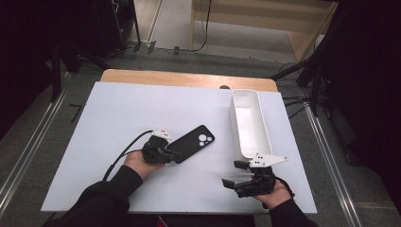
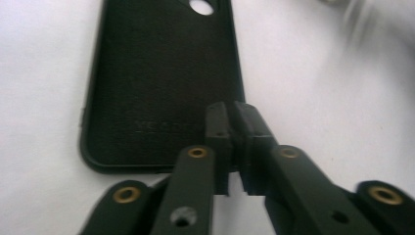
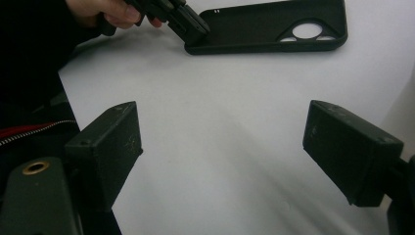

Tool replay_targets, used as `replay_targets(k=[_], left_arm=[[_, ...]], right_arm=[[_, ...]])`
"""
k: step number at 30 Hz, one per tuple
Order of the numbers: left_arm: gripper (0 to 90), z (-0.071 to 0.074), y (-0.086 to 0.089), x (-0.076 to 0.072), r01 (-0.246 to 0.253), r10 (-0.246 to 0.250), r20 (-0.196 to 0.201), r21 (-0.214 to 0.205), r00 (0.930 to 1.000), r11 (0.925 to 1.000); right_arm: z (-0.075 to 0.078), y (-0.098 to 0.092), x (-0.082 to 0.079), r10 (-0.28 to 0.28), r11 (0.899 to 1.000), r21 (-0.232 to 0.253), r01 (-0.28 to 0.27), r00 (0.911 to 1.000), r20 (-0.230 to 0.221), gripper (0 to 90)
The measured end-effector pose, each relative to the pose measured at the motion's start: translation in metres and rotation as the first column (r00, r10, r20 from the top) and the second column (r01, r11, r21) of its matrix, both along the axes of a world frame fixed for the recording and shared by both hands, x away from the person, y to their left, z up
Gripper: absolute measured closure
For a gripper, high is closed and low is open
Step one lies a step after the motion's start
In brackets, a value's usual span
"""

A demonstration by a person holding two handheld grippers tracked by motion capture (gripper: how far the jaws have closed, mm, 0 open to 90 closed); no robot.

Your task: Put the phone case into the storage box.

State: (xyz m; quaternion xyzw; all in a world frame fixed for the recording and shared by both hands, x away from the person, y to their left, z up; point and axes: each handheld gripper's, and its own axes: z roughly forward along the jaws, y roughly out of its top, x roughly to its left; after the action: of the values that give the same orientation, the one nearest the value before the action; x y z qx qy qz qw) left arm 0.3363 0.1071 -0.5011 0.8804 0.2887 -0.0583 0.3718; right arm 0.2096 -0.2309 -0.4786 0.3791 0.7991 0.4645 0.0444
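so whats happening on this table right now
A person works at a white table with a gripper in each hand. The left gripper is at the near end of a black phone case lying flat, its jaws nearly closed at the case's bottom edge; whether they pinch it is hard to tell. The right gripper rests open near the table's front edge, holding nothing. A white tray sits empty to the right of the case.

Black phone case (image 1: pixel 192 143), white tray (image 1: pixel 249 124), pale grey table (image 1: pixel 123 113)
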Motion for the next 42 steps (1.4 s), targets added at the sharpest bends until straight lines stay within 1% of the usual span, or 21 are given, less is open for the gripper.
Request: replay_targets(k=[2, 3, 6, 8, 9, 11, 13, 14, 15, 18, 19, 22, 23, 24, 25, 26, 28, 32, 34, 38, 42], left_arm=[[76.4, 0.003, 0.003, 0.002, -0.011, 0.011, -0.014, -0.020, 0.9998, 0.9997], [73.4, 0.004, 0.004, 0.003, -0.009, 0.008, -0.016, -0.030, 0.9998, 0.9995], [64.4, 0.010, 0.008, 0.004, -0.024, 0.023, -0.019, -0.064, 0.9996, 0.9976], [57.5, 0.012, 0.009, 0.004, -0.030, 0.029, -0.021, -0.073, 0.9994, 0.9968], [53.7, 0.013, 0.010, 0.004, -0.032, 0.031, -0.016, -0.074, 0.9994, 0.9967], [45.9, 0.015, 0.013, 0.005, -0.033, 0.031, -0.027, -0.077, 0.9992, 0.9965], [43.7, 0.019, 0.015, 0.004, -0.035, 0.033, -0.024, -0.100, 0.9992, 0.9944], [41.0, 0.021, 0.016, 0.003, -0.031, 0.029, -0.019, -0.111, 0.9994, 0.9933], [39.0, 0.023, 0.017, 0.003, -0.025, 0.024, -0.008, -0.121, 0.9997, 0.9924], [34.2, 0.029, 0.019, -0.001, -0.012, 0.011, -0.005, -0.140, 0.9999, 0.9900], [33.0, 0.031, 0.021, -0.001, -0.005, 0.004, -0.004, -0.139, 1.0000, 0.9903], [32.9, 0.036, 0.024, -0.005, -0.001, 0.000, -0.007, -0.158, 1.0000, 0.9875], [32.1, 0.038, 0.025, -0.006, 0.008, -0.007, 0.003, -0.156, 1.0000, 0.9877], [28.0, 0.039, 0.026, -0.008, 0.020, -0.018, 0.012, -0.159, 0.9998, 0.9871], [27.5, 0.041, 0.026, -0.009, 0.023, -0.020, 0.017, -0.154, 0.9997, 0.9878], [27.5, 0.042, 0.027, -0.011, 0.019, -0.017, 0.019, -0.154, 0.9997, 0.9879], [27.5, 0.044, 0.029, -0.014, 0.019, -0.016, 0.028, -0.131, 0.9995, 0.9912], [27.4, 0.046, 0.035, -0.019, 0.017, -0.011, 0.042, -0.154, 0.9990, 0.9879], [27.4, 0.048, 0.037, -0.023, 0.018, -0.008, 0.060, -0.157, 0.9981, 0.9875], [27.3, 0.049, 0.042, -0.029, 0.020, -0.008, 0.077, -0.153, 0.9970, 0.9880], [27.4, 0.049, 0.048, -0.033, 0.015, -0.002, 0.079, -0.159, 0.9968, 0.9872]], right_arm=[[0.000, 0.000, 0.000, 0.000, 1.000, 0.000, 0.000, 1.0000, 0.000, 12.9], [0.000, 0.000, 0.000, -0.001, 1.000, -0.001, 0.001, 1.0000, -0.001, 12.9], [0.000, 0.000, 0.000, 0.000, 1.000, -0.001, 0.000, 1.0000, -0.001, 12.9], [0.000, 0.000, 0.000, -0.001, 1.000, 0.002, 0.001, 1.0000, -0.002, 12.9], [0.000, 0.000, 0.000, -0.001, 1.000, -0.001, 0.001, 1.0000, -0.002, 12.9], [0.000, 0.000, 0.000, -0.001, 1.000, 0.002, 0.001, 1.0000, -0.002, 12.9], [0.000, 0.000, 0.000, 0.001, 1.000, 0.001, -0.001, 1.0000, 0.000, 12.9], [0.000, 0.000, 0.000, 0.001, 1.000, 0.000, -0.001, 1.0000, 0.001, 12.9], [0.000, 0.000, 0.000, 0.002, 1.000, 0.001, -0.002, 1.0000, -0.001, 12.9], [0.000, 0.000, 0.000, -0.001, 1.000, 0.002, 0.001, 1.0000, -0.003, 12.9], [0.000, 0.000, 0.000, 0.000, 1.000, 0.001, 0.000, 1.0000, -0.002, 12.9], [0.000, 0.000, 0.000, 0.002, 1.000, 0.002, -0.002, 1.0000, 0.002, 12.9], [0.000, 0.000, 0.000, 0.001, 1.000, 0.001, -0.001, 1.0000, 0.001, 12.9], [0.000, 0.000, 0.000, 0.001, 1.000, 0.001, -0.001, 1.0000, 0.001, 12.9], [0.000, 0.000, 0.000, 0.001, 1.000, 0.000, -0.001, 1.0000, 0.002, 12.9], [0.000, 0.000, 0.000, 0.000, 1.000, 0.000, 0.000, 1.0000, 0.002, 12.9], [0.000, 0.000, 0.001, 0.001, 1.000, 0.000, -0.001, 1.0000, 0.001, 12.9], [0.000, 0.000, 0.000, -0.002, 1.000, -0.002, 0.002, 1.0000, -0.002, 12.9], [0.000, 0.000, 0.000, 0.000, 1.000, -0.003, 0.000, 1.0000, 0.002, 12.9], [0.000, 0.000, 0.001, 0.000, 1.000, -0.002, 0.000, 1.0000, 0.004, 12.9], [0.000, 0.000, 0.001, 0.000, 1.000, -0.001, 0.000, 1.0000, 0.003, 12.9]])
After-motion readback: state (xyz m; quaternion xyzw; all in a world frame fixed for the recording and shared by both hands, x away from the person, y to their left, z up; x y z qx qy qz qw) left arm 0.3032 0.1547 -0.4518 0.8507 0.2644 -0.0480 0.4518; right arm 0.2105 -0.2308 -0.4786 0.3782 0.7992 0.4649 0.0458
